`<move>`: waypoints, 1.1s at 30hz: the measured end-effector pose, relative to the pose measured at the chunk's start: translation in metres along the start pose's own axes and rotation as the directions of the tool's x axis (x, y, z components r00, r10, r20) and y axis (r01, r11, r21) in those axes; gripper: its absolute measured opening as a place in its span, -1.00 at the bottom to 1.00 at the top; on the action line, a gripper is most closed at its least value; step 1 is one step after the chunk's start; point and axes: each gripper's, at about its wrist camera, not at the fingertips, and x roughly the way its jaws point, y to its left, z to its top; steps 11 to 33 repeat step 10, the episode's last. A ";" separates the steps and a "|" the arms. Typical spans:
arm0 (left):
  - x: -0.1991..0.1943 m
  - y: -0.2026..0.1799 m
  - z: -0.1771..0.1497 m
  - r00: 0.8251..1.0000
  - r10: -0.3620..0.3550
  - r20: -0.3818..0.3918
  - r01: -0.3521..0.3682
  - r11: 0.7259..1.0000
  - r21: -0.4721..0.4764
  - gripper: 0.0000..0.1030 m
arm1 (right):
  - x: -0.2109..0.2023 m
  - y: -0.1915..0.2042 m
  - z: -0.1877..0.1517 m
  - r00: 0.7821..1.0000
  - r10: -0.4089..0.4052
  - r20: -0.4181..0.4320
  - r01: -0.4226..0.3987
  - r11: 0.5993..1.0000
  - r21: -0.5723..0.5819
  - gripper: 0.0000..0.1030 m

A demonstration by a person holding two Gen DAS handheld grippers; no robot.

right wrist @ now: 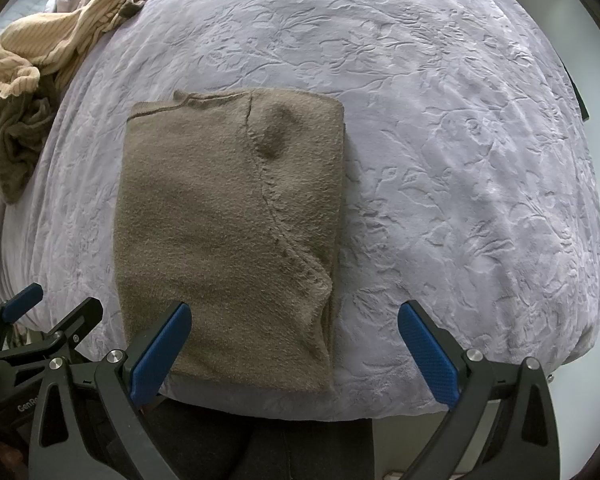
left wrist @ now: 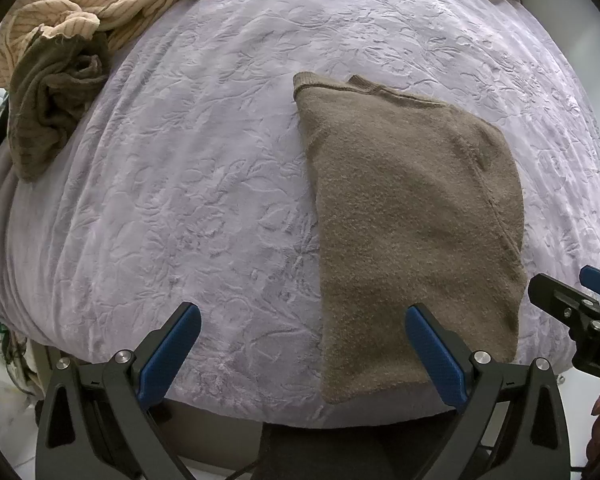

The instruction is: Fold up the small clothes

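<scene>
A brown knitted garment (left wrist: 412, 216) lies folded into a flat rectangle on the lilac bedspread, near the front edge; it also shows in the right wrist view (right wrist: 228, 232). My left gripper (left wrist: 302, 316) is open and empty, hovering above the bed's front edge, its right finger over the garment's near left part. My right gripper (right wrist: 294, 314) is open and empty above the garment's near right corner. The right gripper shows at the right edge of the left wrist view (left wrist: 572, 300), and the left gripper shows at the left edge of the right wrist view (right wrist: 48, 312).
A heap of unfolded clothes lies at the far left of the bed: a beige striped piece (left wrist: 100, 4) and a dark olive piece (left wrist: 56, 96), also in the right wrist view (right wrist: 24, 80). The lilac embossed bedspread (right wrist: 460, 160) spreads to the right. The bed's front edge (left wrist: 260, 420) drops off below the grippers.
</scene>
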 end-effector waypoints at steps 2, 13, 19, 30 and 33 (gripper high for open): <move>0.000 0.000 0.000 1.000 -0.003 -0.001 0.003 1.000 -0.004 0.99 | 0.000 0.001 0.000 1.000 0.000 -0.001 0.000 1.000 -0.003 0.99; -0.003 -0.001 -0.001 1.000 0.014 0.026 -0.014 1.000 -0.002 0.99 | 0.000 0.001 0.001 1.000 0.000 -0.003 0.000 1.000 -0.007 0.99; -0.003 -0.001 -0.001 1.000 0.014 0.026 -0.014 1.000 -0.002 0.99 | 0.000 0.001 0.001 1.000 0.000 -0.003 0.000 1.000 -0.007 0.99; -0.003 -0.001 -0.001 1.000 0.014 0.026 -0.014 1.000 -0.002 0.99 | 0.000 0.001 0.001 1.000 0.000 -0.003 0.000 1.000 -0.007 0.99; -0.003 -0.001 -0.001 1.000 0.014 0.026 -0.014 1.000 -0.002 0.99 | 0.000 0.001 0.001 1.000 0.000 -0.003 0.000 1.000 -0.007 0.99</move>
